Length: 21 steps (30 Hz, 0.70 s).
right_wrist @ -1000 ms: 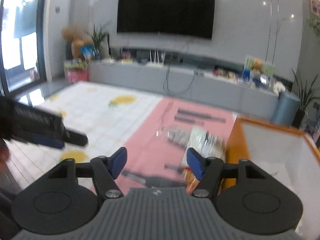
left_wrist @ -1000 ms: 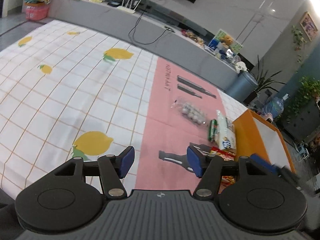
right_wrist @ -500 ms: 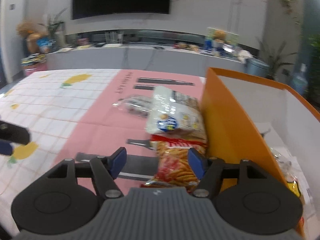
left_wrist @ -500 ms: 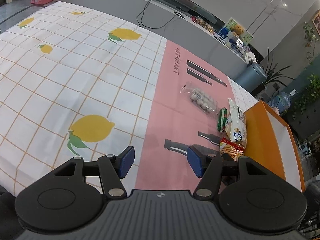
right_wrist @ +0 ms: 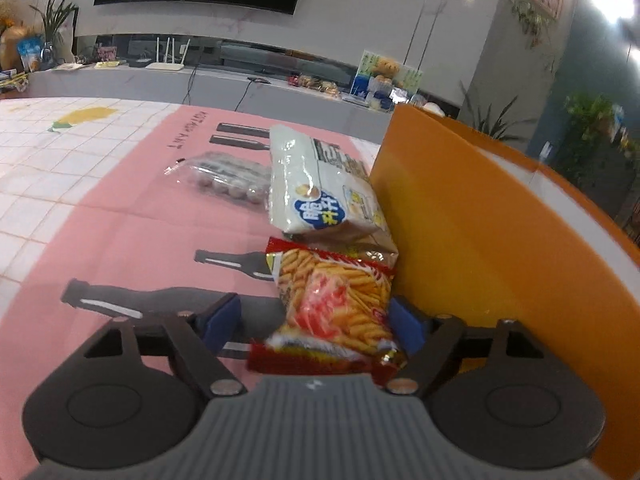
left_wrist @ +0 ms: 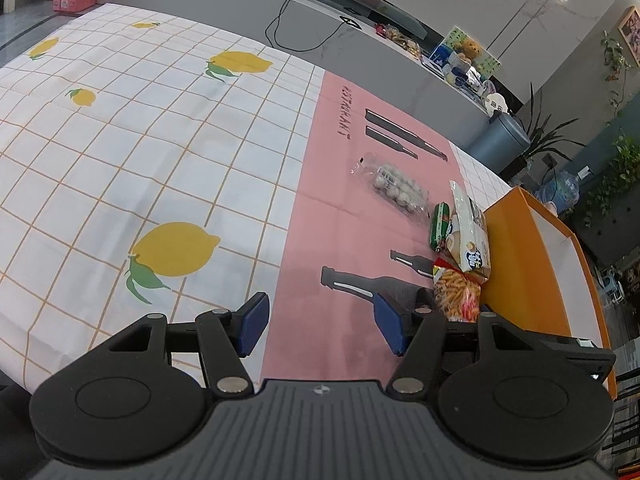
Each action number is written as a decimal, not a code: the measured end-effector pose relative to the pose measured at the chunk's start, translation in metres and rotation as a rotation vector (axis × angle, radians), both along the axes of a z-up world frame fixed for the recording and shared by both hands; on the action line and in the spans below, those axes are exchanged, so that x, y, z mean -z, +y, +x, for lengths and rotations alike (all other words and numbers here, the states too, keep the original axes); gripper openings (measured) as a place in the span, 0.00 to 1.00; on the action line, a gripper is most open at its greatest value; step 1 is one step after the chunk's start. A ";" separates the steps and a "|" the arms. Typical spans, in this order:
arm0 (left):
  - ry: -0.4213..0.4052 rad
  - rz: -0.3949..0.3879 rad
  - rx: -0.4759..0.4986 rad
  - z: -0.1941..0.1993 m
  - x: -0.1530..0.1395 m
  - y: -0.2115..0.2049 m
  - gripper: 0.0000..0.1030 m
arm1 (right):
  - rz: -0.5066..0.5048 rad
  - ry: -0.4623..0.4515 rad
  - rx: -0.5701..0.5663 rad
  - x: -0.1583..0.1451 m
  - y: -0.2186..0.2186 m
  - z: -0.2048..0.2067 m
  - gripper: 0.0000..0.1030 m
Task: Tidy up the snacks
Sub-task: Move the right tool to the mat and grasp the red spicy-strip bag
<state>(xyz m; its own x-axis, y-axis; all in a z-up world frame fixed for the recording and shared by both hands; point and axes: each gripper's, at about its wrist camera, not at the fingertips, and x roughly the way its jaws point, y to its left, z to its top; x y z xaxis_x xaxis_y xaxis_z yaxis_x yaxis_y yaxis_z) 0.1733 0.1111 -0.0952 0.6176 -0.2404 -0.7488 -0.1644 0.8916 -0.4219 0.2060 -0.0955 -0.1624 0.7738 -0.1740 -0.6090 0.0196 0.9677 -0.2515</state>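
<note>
Right gripper (right_wrist: pixel 314 326) straddling red chip bag (right_wrist: pixel 334 304) on tabletop (right_wrist: pixel 132 236), jaws wide apart, nothing clamped yet. Bag lying flat just beside orange box (right_wrist: pixel 480 232), touching white snack bag (right_wrist: pixel 320 188) behind. Likely handling: light, puffy, crinkly film, slippery; contents brittle. Judging best hold across near sealed end or narrow middle, gentle squeeze. Left gripper (left_wrist: pixel 320 324) hovering over pink cloth, jaws open, holding nothing.

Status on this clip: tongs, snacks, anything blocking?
Left tongs open, empty, over the pink mat. Right tongs open, straddling the red chip bag, not closed. White bag lies just behind; orange box wall close on the right.
</note>
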 end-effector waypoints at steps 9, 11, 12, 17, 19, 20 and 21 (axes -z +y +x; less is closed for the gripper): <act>-0.003 0.004 0.017 -0.001 -0.001 -0.004 0.69 | 0.063 0.052 -0.062 -0.010 -0.005 -0.007 0.53; -0.005 0.004 0.019 -0.001 -0.002 -0.004 0.69 | 0.076 0.069 -0.097 -0.012 0.000 -0.011 0.53; -0.006 0.003 0.019 -0.001 -0.002 -0.004 0.69 | 0.083 0.079 -0.117 -0.014 0.002 -0.014 0.53; -0.003 -0.010 0.015 -0.001 -0.003 -0.002 0.69 | 0.132 0.133 -0.228 -0.022 0.013 -0.032 0.54; -0.001 -0.019 0.016 -0.001 -0.003 0.000 0.69 | 0.170 0.145 -0.242 -0.025 0.012 -0.035 0.55; -0.002 -0.021 0.018 -0.001 -0.003 0.000 0.69 | 0.197 0.143 -0.240 -0.025 0.011 -0.036 0.58; -0.004 -0.021 0.018 -0.002 -0.004 0.000 0.69 | 0.225 0.139 -0.235 -0.025 0.009 -0.035 0.63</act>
<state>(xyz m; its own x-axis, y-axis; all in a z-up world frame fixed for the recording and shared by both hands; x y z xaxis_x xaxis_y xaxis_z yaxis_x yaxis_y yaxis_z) 0.1716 0.1107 -0.0913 0.6157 -0.2672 -0.7413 -0.1464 0.8856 -0.4408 0.1709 -0.0867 -0.1378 0.6835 0.1494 -0.7145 -0.2298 0.9731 -0.0163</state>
